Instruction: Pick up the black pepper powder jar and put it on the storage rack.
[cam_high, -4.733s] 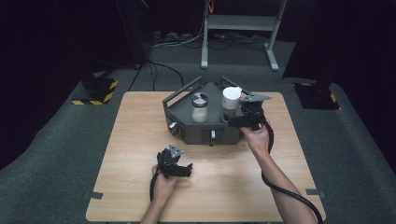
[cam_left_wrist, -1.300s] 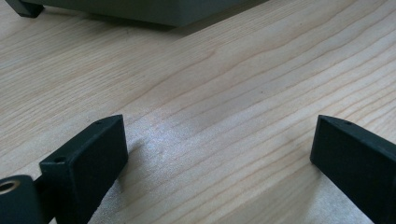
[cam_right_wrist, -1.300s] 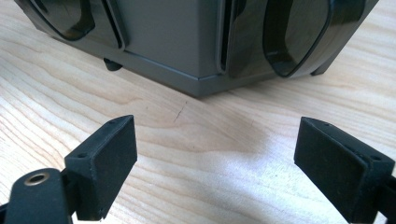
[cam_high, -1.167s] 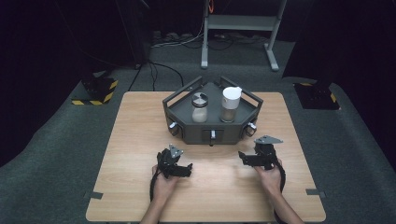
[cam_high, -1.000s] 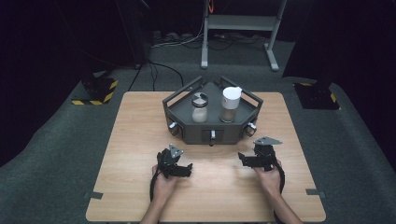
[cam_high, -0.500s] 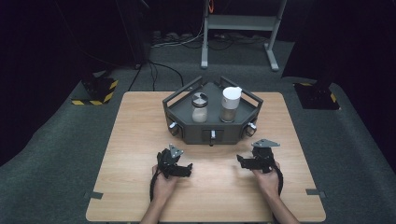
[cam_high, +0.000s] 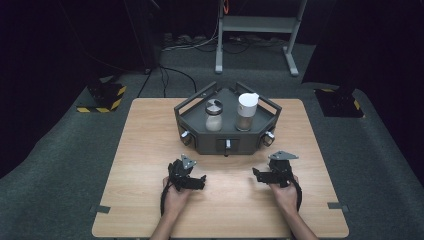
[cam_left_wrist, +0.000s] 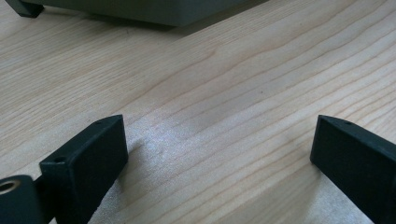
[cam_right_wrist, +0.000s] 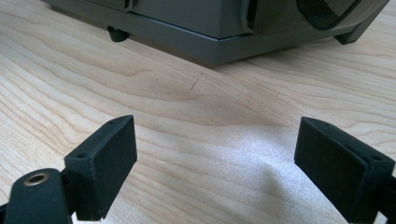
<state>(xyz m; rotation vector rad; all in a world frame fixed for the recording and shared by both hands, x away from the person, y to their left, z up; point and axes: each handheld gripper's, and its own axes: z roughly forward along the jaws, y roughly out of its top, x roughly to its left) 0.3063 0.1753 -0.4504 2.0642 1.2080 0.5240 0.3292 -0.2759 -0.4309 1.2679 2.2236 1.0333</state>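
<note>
Both black two-jaw grippers, left (cam_high: 200, 181) and right (cam_high: 257, 175), rest wide and empty on our pale wooden table (cam_high: 150, 140), so the white-capped jar (cam_high: 246, 111) and glass shaker (cam_high: 214, 115) seated in the dark grey angular tray (cam_high: 200, 142) seem to leave us little to do.

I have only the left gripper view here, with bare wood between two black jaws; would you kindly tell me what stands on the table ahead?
Observer: A dark grey tray holds a glass jar and a white-lidded cup, side by side.
Operator: Thank you. Is the right hand-held gripper holding either one?
Observer: No; the right hand-held gripper has open jaws with only bare table between them.
Operator: And where does it sit relative to mine?
Observer: In the high view, the left hand-held gripper and the right both rest on the near side of the tray, apart from it.
</note>
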